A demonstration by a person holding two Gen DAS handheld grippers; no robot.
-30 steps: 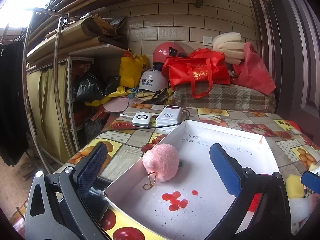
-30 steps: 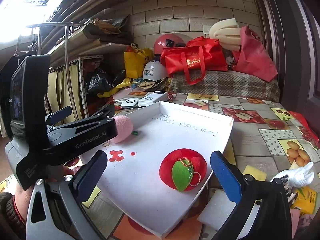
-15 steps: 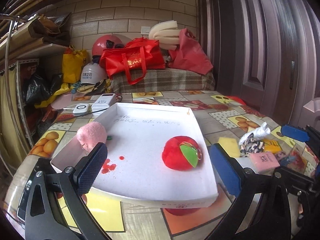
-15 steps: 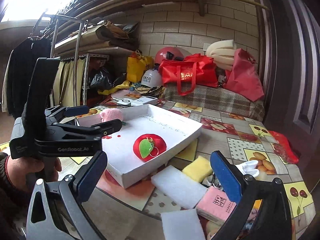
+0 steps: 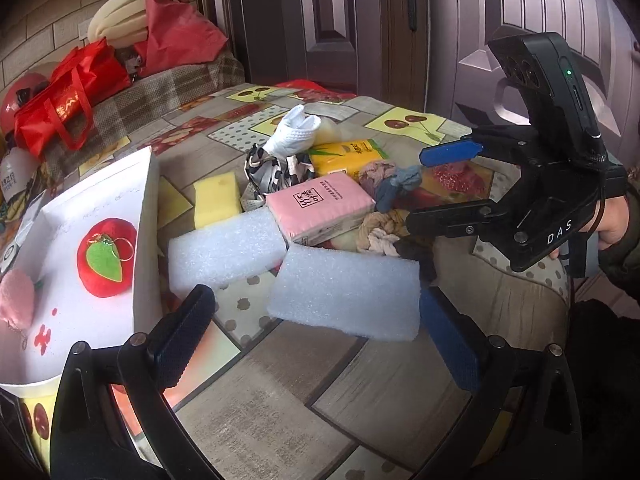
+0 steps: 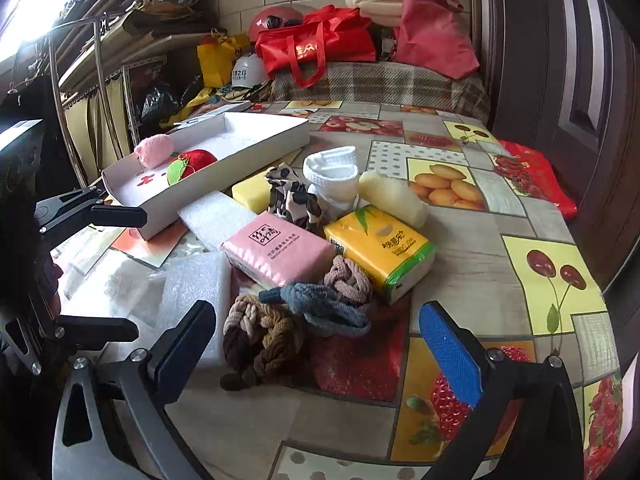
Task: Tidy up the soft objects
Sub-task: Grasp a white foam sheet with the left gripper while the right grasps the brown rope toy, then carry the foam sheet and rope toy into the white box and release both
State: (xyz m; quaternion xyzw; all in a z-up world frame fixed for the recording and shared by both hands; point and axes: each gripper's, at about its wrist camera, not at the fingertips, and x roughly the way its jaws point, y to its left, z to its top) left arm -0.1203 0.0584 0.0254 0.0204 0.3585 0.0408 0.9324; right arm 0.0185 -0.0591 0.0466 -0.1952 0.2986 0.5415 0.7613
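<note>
My right gripper [image 6: 316,344] hangs low over a heap of knotted scrunchies, brown [image 6: 260,340] and grey-blue [image 6: 324,308]. Its jaws are closing, and the scrunchies lie between the pads untouched. My left gripper [image 5: 320,340] is open just short of a white foam sheet [image 5: 344,296]. Behind the scrunchies lie a pink tissue pack [image 6: 280,252], a yellow tissue pack [image 6: 380,248], a white sock [image 6: 332,176] and a yellow sponge [image 6: 250,192]. The white tray [image 6: 240,156] at the left holds a red apple plush [image 6: 196,158] and a pink pompom [image 6: 154,146].
A second foam sheet [image 5: 228,248] lies against the tray wall [image 5: 144,200], and a spotted cloth [image 5: 272,172] sits beside the sock. The fruit-print tablecloth [image 6: 520,208] is bare to the right. Red bags [image 6: 320,46] and helmets are stacked behind the table. A dark door [image 5: 360,20] stands close.
Both views have swung right, from the tray to the pile of soft things. The left gripper has rolled and now faces the foam sheets. The scrunchies now lie between the right fingers.
</note>
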